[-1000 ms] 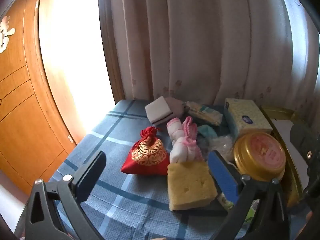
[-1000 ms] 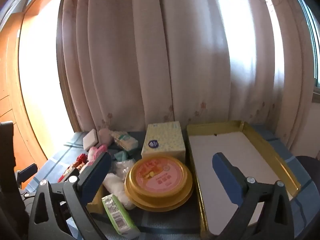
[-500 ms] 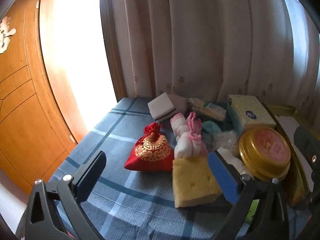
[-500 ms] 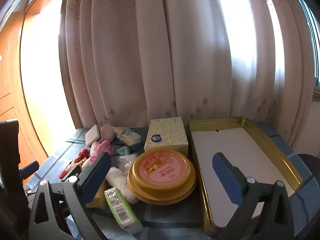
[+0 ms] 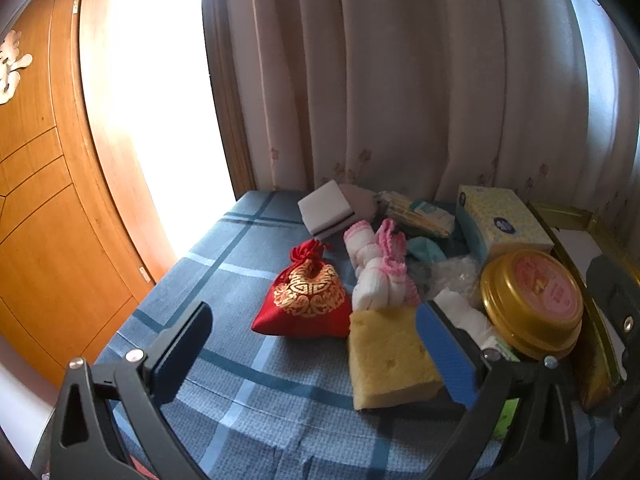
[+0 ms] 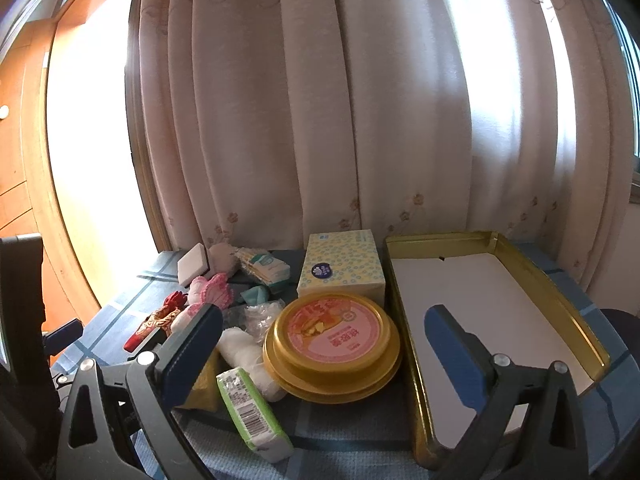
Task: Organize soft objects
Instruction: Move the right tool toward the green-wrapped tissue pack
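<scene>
Soft objects lie in a pile on the blue checked tablecloth (image 5: 224,292). In the left wrist view a red and gold pouch (image 5: 305,302), a yellow sponge (image 5: 388,356), pink and white socks (image 5: 380,276) and a white sponge block (image 5: 326,210) show. My left gripper (image 5: 316,356) is open and empty, hovering short of the pouch and sponge. My right gripper (image 6: 320,352) is open and empty, above a green packet (image 6: 252,412) and a gold round tin (image 6: 332,344). A gold tray (image 6: 496,240) with a white liner stands at the right.
A yellow tissue box (image 6: 340,268) stands behind the tin. A tissue pack (image 6: 266,266), a teal cloth (image 6: 256,294) and crumpled plastic wrap (image 6: 260,316) lie in the pile. Curtains (image 6: 360,120) hang behind the table. A wooden door (image 5: 36,200) is at the left.
Both grippers have drawn back and risen slightly, so the objects sit a little lower and farther in view. Both stay open. Nothing on the table has moved.
</scene>
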Demonstrator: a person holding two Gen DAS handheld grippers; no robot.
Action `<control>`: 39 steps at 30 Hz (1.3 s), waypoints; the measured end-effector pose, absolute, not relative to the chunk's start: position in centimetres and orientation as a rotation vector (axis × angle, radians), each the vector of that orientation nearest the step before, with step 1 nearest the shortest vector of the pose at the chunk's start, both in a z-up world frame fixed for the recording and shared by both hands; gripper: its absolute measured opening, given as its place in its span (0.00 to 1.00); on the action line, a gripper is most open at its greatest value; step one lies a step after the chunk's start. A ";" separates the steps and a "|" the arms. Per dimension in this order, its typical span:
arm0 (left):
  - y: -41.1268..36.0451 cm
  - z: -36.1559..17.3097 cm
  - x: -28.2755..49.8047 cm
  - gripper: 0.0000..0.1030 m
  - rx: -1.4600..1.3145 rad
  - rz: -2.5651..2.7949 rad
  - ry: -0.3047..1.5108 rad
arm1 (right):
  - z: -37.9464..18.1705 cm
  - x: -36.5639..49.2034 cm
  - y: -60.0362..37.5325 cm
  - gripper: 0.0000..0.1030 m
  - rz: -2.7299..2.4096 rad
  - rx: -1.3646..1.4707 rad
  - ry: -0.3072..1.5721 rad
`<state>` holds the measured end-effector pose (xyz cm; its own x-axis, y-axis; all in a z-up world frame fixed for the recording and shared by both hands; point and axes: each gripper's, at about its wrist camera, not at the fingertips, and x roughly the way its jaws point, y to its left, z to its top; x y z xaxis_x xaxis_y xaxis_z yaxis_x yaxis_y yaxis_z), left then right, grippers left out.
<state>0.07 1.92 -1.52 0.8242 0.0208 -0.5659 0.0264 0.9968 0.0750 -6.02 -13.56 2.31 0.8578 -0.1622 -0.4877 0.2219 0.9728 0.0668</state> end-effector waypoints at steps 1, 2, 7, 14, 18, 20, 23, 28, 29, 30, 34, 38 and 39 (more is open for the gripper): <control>1.9 -1.5 0.0 1.00 0.080 -0.003 0.602 | 2.4 -6.1 -13.6 0.99 -0.201 0.122 0.500; 2.0 -1.6 0.0 1.00 0.080 -0.004 0.604 | 2.4 -6.1 -13.6 0.99 -0.201 0.122 0.499; 2.0 -1.7 -0.1 1.00 0.080 -0.005 0.605 | 2.4 -6.1 -13.5 0.99 -0.200 0.121 0.505; 1.9 -1.9 -0.3 1.00 0.080 -0.008 0.610 | 2.6 -6.3 -13.5 0.99 -0.195 0.119 0.505; 2.1 -1.9 -0.4 1.00 0.073 -0.011 0.612 | 2.5 -6.7 -13.5 0.99 -0.186 0.115 0.503; 2.2 -1.9 -0.5 1.00 0.077 -0.008 0.607 | 2.4 -7.0 -13.6 0.99 -0.170 0.113 0.504; 2.6 -2.1 -0.8 1.00 0.081 -0.011 0.608 | 2.4 -7.5 -13.8 0.99 -0.161 0.114 0.501; 3.7 -2.7 -1.4 1.00 0.094 -0.010 0.626 | 2.2 -8.3 -13.8 0.99 -0.127 0.097 0.510; 4.0 -2.8 -1.6 1.00 0.096 -0.010 0.627 | 2.1 -8.5 -13.8 0.98 -0.121 0.094 0.514; 4.4 -2.9 -1.8 1.00 0.100 -0.002 0.626 | 2.0 -8.8 -13.8 0.95 -0.114 0.094 0.517; 5.7 -3.3 -2.2 1.00 0.099 0.010 0.634 | 1.8 -9.9 -13.4 0.83 -0.050 0.069 0.520; 6.4 -3.5 -2.2 0.96 0.110 0.008 0.636 | 1.3 -9.4 -12.8 0.71 0.020 0.075 0.555; 6.5 -3.5 -2.2 0.94 0.104 -0.004 0.641 | 1.1 -9.1 -12.6 0.69 0.038 0.081 0.570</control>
